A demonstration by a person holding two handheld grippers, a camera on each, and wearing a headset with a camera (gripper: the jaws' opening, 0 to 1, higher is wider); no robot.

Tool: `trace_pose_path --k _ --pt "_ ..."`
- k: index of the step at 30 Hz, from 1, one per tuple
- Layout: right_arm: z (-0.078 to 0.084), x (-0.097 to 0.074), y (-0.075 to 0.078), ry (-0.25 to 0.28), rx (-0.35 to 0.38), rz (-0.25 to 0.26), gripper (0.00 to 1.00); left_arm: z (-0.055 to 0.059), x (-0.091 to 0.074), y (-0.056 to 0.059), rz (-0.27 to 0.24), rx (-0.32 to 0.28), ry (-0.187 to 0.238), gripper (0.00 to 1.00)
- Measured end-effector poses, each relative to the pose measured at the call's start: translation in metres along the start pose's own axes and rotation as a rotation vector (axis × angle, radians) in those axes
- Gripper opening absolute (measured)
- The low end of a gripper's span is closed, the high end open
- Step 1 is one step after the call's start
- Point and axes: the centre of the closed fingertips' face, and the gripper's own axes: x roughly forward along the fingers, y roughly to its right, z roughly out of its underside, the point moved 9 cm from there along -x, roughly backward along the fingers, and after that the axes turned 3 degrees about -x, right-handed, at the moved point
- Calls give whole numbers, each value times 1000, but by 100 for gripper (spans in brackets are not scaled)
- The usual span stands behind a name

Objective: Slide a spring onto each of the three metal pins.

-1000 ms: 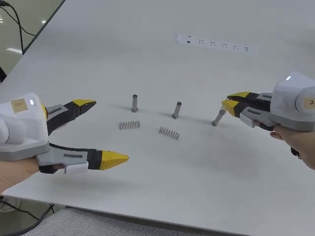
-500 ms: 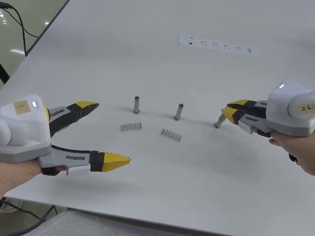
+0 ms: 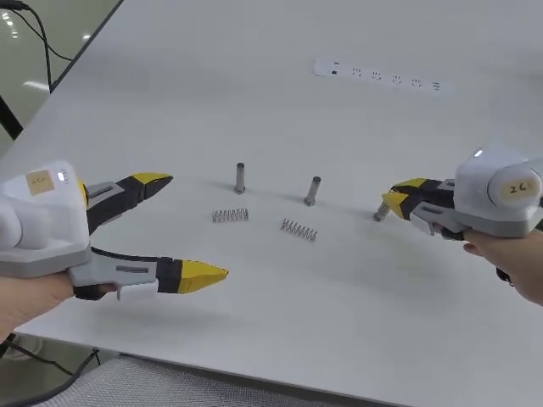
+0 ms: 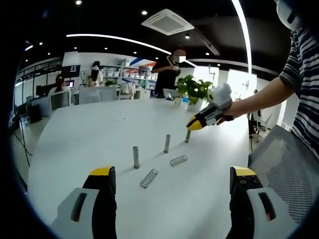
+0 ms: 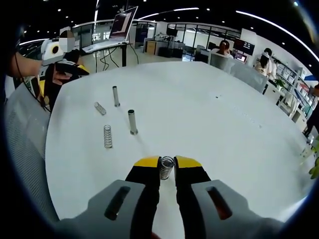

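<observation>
Two bare metal pins (image 3: 240, 177) (image 3: 313, 190) stand upright on the white table (image 3: 339, 322). Two loose springs (image 3: 230, 215) (image 3: 299, 230) lie just in front of them. My right gripper (image 3: 394, 200) is shut on a third spring (image 5: 166, 167), which sits around the third pin (image 3: 379, 213); that pin is mostly hidden. In the left gripper view this spring (image 4: 188, 135) hangs under the right gripper (image 4: 197, 123). My left gripper (image 3: 182, 226) is held open above the table's near left, apart from everything. The two bare pins (image 5: 115, 95) (image 5: 132, 122) appear in the right gripper view too.
A white power strip (image 3: 377, 76) lies at the far side of the table. The near table edge runs below both grippers. A person's arm in a striped sleeve (image 4: 299, 74) holds the right gripper. Other people stand at desks far behind.
My right gripper has come down with the spring over the third pin, which now shows less. The left gripper has stayed in place; the head camera shifted slightly.
</observation>
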Motion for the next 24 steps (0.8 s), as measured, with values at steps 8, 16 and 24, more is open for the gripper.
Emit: trace_pose_path --k 8,16,24 --pt "8 2 0 -20 3 -7 12 1 -1 2 0 -3 -1 94" --pt "8 3 0 -18 18 -13 13 2 0 2 3 2 -10 94" --pt "8 2 2 -19 59 -11 15 2 3 4 10 -3 -11 94"
